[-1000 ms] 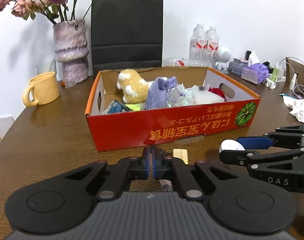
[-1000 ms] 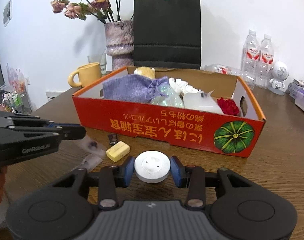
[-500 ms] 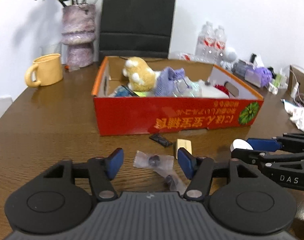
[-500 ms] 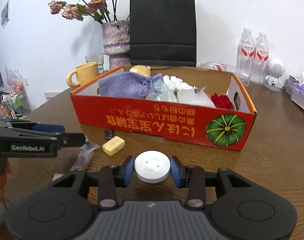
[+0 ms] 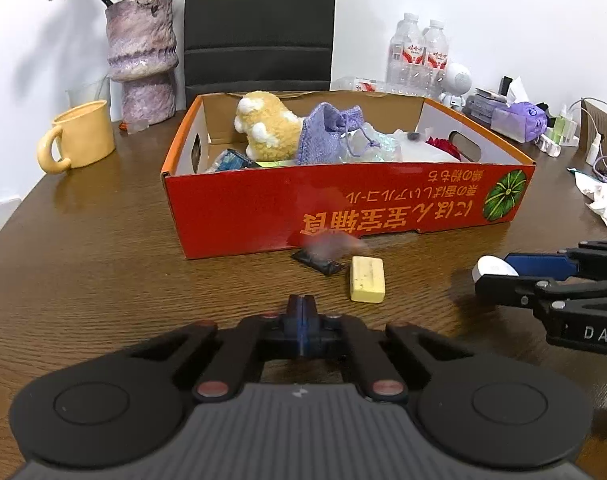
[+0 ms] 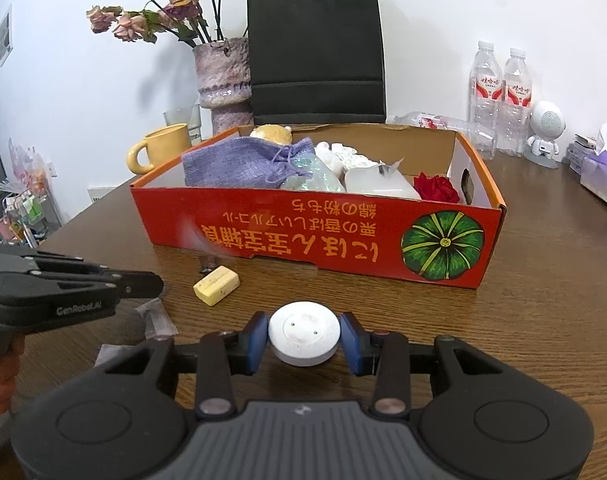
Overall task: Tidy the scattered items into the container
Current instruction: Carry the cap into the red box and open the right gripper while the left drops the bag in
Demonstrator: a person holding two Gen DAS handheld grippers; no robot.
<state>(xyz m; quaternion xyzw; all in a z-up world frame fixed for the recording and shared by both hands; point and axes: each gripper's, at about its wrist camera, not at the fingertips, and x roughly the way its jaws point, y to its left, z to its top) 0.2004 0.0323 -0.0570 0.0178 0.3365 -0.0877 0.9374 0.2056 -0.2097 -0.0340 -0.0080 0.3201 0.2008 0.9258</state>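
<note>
Right gripper (image 6: 304,343) clamps the white disc (image 6: 304,334) near the red box (image 6: 315,240); left gripper (image 5: 301,312) closed, empty. Next: lift disc over the near wall, release inside.

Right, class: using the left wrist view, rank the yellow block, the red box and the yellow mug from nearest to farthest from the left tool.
1. Yellow block: on the table just ahead and right of the shut left tool.
2. Red box: behind the block, across the middle.
3. Yellow mug: far left, beyond the box's near corner.
</note>
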